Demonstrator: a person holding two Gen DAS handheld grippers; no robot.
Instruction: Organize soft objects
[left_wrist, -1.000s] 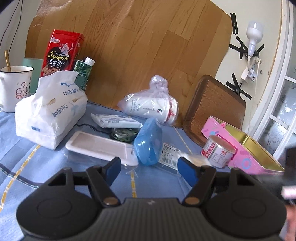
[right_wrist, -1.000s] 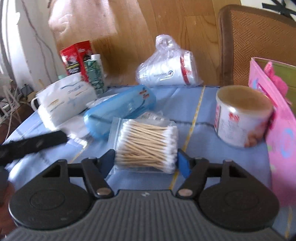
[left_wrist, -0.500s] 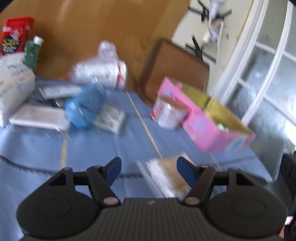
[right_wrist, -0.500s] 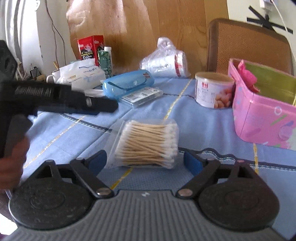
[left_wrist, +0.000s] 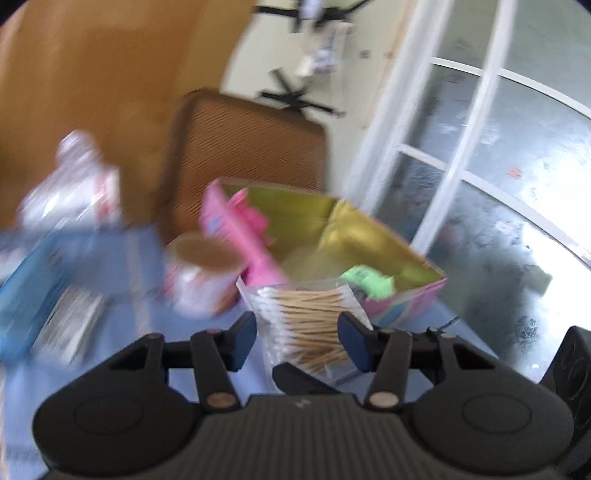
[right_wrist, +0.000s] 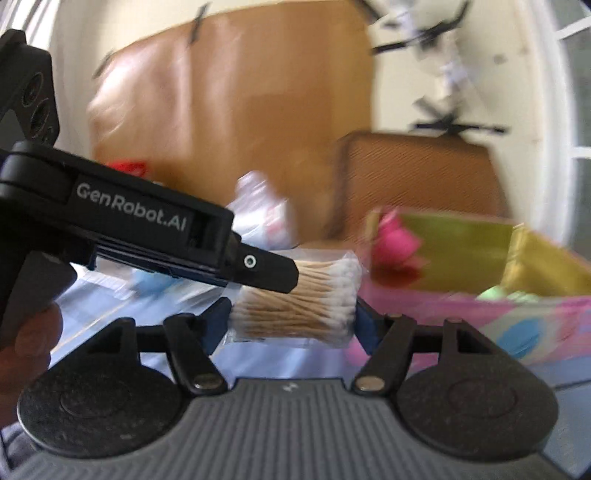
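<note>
right gripper (right_wrist: 291, 325) jaws pinching crinkly clear swab bag (right_wrist: 295, 302) | left gripper (left_wrist: 297, 341) jaws closing, spread

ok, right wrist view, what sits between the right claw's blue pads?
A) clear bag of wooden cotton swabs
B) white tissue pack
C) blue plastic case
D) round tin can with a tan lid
A: the clear bag of wooden cotton swabs spans the gap of the right claw, a blue pad pressing on each end, with the open pink tin box behind it.
</note>
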